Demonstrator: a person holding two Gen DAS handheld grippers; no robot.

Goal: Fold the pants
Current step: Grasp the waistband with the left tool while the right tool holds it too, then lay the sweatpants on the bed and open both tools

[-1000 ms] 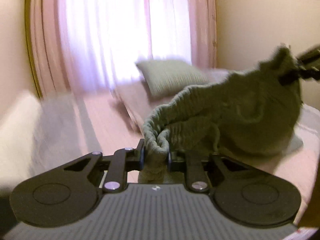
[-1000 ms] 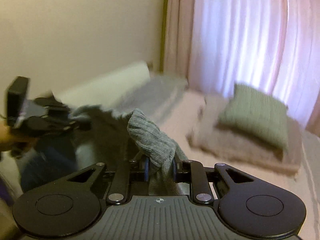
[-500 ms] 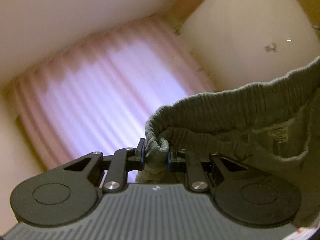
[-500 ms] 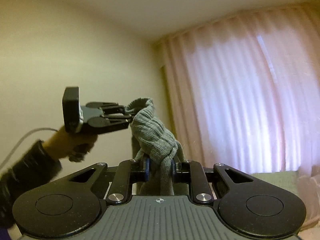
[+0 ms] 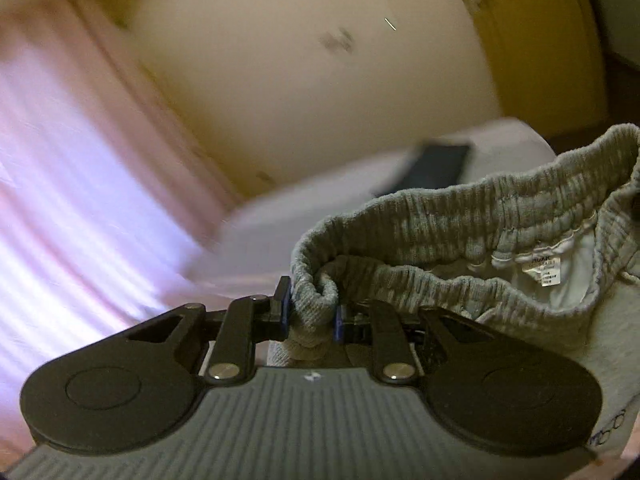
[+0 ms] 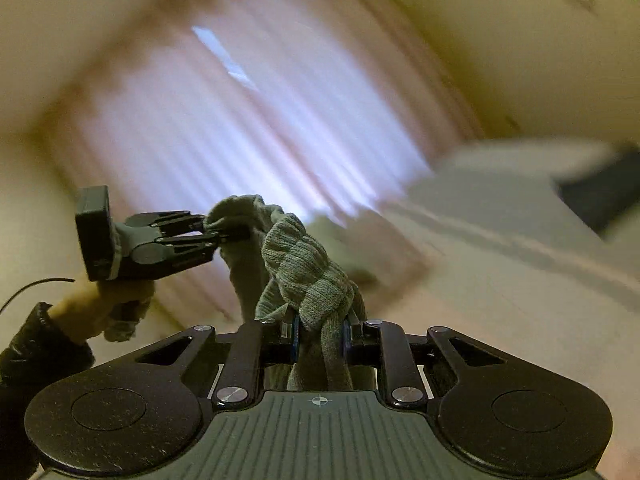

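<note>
Left wrist view: the left gripper is pinched on a bunched fold of the pants' ribbed grey waistband, its blue-edged pads pressed into the knit from both sides. From that clamp the waistband runs up and to the right, open like a mouth, so the pale lining and a white label sewn inside the back show. The grey body of the pants hangs down along the right side of the gripper. Behind, all blurred, are a pale bed with a dark flat thing lying on it, a cream wall, and a pink curtain lit from behind on the left.

Right wrist view: the right gripper is clamped on another thick wad of the same grey waistband, which rises in a twisted roll from between the jaws. The cloth stretches left and up to the left gripper, which grips its far end; the pants are held in the air between the two. A hand in a dark sleeve grasps that gripper's handle. The curtain fills the blurred background, with the bed on the right.
</note>
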